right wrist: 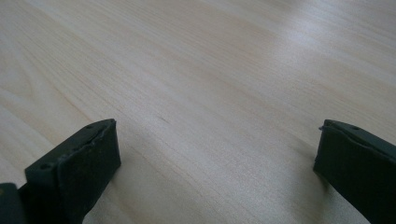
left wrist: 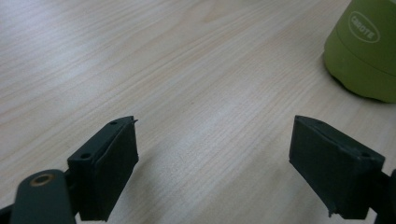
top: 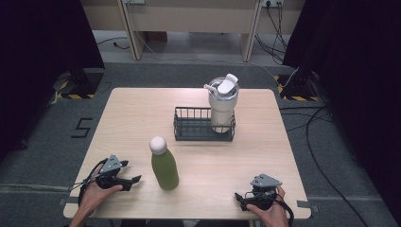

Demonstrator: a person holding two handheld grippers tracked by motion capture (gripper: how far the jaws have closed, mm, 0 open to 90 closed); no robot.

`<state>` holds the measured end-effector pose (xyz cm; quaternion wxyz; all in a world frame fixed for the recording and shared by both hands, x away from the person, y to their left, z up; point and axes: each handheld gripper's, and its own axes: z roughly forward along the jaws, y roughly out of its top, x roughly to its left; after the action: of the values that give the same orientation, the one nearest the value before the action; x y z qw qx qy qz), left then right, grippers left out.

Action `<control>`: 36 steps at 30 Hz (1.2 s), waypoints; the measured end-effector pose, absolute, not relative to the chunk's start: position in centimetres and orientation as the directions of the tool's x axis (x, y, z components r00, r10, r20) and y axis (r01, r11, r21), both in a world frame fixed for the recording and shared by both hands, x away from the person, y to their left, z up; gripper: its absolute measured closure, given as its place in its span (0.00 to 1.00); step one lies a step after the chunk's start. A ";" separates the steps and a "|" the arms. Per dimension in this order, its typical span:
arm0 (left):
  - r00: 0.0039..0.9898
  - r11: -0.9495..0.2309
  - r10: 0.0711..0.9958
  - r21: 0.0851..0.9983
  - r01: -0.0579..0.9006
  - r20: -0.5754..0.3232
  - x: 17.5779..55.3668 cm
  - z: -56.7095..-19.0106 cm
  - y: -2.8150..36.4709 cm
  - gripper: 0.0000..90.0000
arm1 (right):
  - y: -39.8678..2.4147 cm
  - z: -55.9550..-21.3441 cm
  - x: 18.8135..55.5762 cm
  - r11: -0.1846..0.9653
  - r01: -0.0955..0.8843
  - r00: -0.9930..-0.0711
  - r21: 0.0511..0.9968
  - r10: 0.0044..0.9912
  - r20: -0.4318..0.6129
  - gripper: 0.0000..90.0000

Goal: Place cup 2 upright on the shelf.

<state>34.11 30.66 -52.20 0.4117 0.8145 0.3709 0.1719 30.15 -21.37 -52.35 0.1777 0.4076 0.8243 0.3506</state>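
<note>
The green bottle [top: 164, 165] stands upright on the bench [top: 127, 118], just beside the left gripper [top: 134, 182], whose jaws gape empty. Right gripper [top: 240, 198] rests open too. Approach level, clasp the bottle mid-body.

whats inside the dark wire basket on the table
A white tumbler with a lidded top stands upright in the right end of the wire basket. The rest of the basket looks empty. The tumbler's base is partly hidden behind the basket's bars, and its contents cannot be seen.

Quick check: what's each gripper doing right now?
Left gripper: open, holding nothing, beside the green bottle.
Right gripper: open, holding nothing.
</note>
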 end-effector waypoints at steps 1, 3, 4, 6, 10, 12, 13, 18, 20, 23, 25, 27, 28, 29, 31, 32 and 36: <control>0.666 -0.383 0.746 0.802 0.458 -0.023 33.9 -52.1 30.6 0.17 | -21.4 -52.3 30.2 0.422 0.547 -0.605 0.723 0.797 -0.007 0.00; 0.666 -0.378 0.745 0.809 0.450 -0.022 33.7 -52.0 30.6 0.17 | -21.4 -52.3 30.2 0.422 0.547 -0.605 0.723 0.796 -0.007 0.00; 0.666 -0.376 0.745 0.812 0.447 -0.022 33.5 -51.9 30.6 0.17 | -21.4 -52.3 30.2 0.422 0.547 -0.605 0.723 0.796 -0.007 0.00; 0.668 -0.370 0.743 0.819 0.439 -0.023 33.3 -51.8 30.4 0.17 | -21.4 -52.3 30.2 0.422 0.547 -0.605 0.723 0.796 -0.007 0.00; 0.678 -0.355 0.735 0.831 0.427 -0.034 32.8 -51.5 30.1 0.17 | -21.4 -52.4 30.1 0.422 0.547 -0.604 0.723 0.797 -0.007 0.00; 0.683 -0.347 0.730 0.837 0.423 -0.043 32.6 -51.4 30.1 0.17 | -21.4 -52.3 30.1 0.421 0.549 -0.603 0.722 0.798 -0.006 0.00; 0.685 -0.343 0.727 0.839 0.421 -0.047 32.5 -51.3 30.0 0.17 | -21.4 -52.3 30.1 0.421 0.549 -0.603 0.722 0.798 -0.006 0.00; 0.694 -0.329 0.718 0.854 0.403 -0.051 31.8 -51.0 29.8 0.17 | -21.4 -52.3 30.1 0.420 0.550 -0.603 0.722 0.798 -0.006 0.00; 0.695 -0.326 0.717 0.859 0.396 -0.048 31.7 -50.9 29.7 0.17 | -21.4 -52.4 30.1 0.421 0.546 -0.604 0.725 0.797 -0.008 0.00; 0.698 -0.321 0.714 0.863 0.390 -0.050 31.4 -50.9 29.5 0.17 | -21.4 -52.4 30.1 0.419 0.543 -0.603 0.728 0.798 -0.009 0.00; 0.705 -0.316 0.708 0.868 0.382 -0.052 31.2 -50.8 29.3 0.17 | -21.4 -52.4 30.1 0.418 0.543 -0.603 0.728 0.798 -0.009 0.00; 0.715 -0.312 0.697 0.875 0.371 -0.054 31.0 -50.7 29.1 0.17 | -21.4 -52.4 30.1 0.418 0.543 -0.603 0.728 0.798 -0.009 0.00; 0.719 -0.307 0.693 0.878 0.367 -0.058 30.9 -50.7 29.1 0.17 | -21.4 -52.4 30.1 0.419 0.543 -0.603 0.728 0.798 -0.009 0.00; 0.721 -0.297 0.690 0.883 0.363 -0.065 30.8 -50.7 28.9 0.17 | -21.4 -52.4 30.1 0.419 0.543 -0.603 0.728 0.798 -0.009 0.00; 0.723 -0.294 0.687 0.886 0.359 -0.065 30.8 -50.7 28.8 0.17 | -21.4 -52.4 30.1 0.418 0.543 -0.602 0.728 0.798 -0.009 0.00; 0.723 -0.292 0.688 0.887 0.357 -0.065 30.7 -50.7 28.7 0.17 | -21.4 -52.4 30.1 0.417 0.543 -0.602 0.729 0.799 -0.009 0.00; 0.728 -0.287 0.682 0.893 0.347 -0.064 30.5 -50.5 28.5 0.17 | -21.4 -52.4 30.1 0.418 0.543 -0.602 0.728 0.798 -0.009 0.00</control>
<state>30.46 28.48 -50.55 0.4990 0.7844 0.3280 0.1678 30.11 -21.39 -52.41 0.1806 0.4079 0.8223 0.3533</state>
